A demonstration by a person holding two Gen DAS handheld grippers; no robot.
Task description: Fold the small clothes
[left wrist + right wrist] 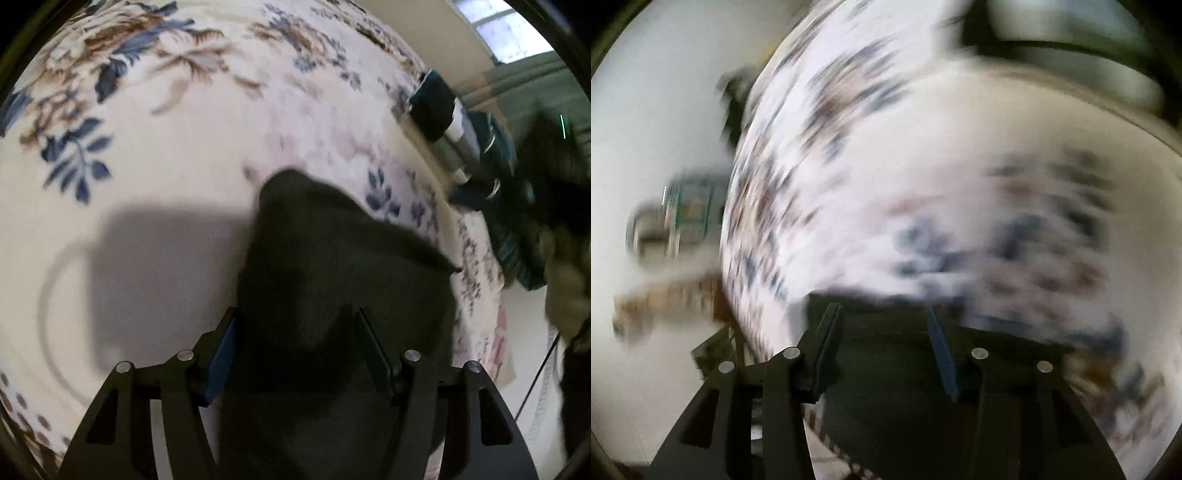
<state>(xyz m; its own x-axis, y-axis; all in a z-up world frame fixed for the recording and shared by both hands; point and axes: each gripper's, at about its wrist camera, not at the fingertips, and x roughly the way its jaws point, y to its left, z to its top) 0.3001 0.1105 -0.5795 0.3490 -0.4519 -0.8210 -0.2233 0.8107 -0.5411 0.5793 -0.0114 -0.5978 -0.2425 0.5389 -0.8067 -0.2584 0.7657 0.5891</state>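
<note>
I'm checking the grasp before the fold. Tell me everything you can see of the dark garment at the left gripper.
The dark garment is soft, matte, near-black cloth, plain, with no visible print. It lies between the fingers of the left gripper, rising to a rounded peak ahead and a pointed corner to the right. Behind it is the floral bedspread, where its shadow falls leftward.

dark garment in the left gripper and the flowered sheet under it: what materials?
Dark garment: soft matte fabric, probably a knit or fleece; it drapes in limp folds with no sheen. The weave is too blurred to tell.
Flowered sheet: printed woven cloth, likely cotton or a blend; flat, matte, cream ground with blue and brown flowers. Left gripper: rigid black fingers, plastic or metal.
</note>
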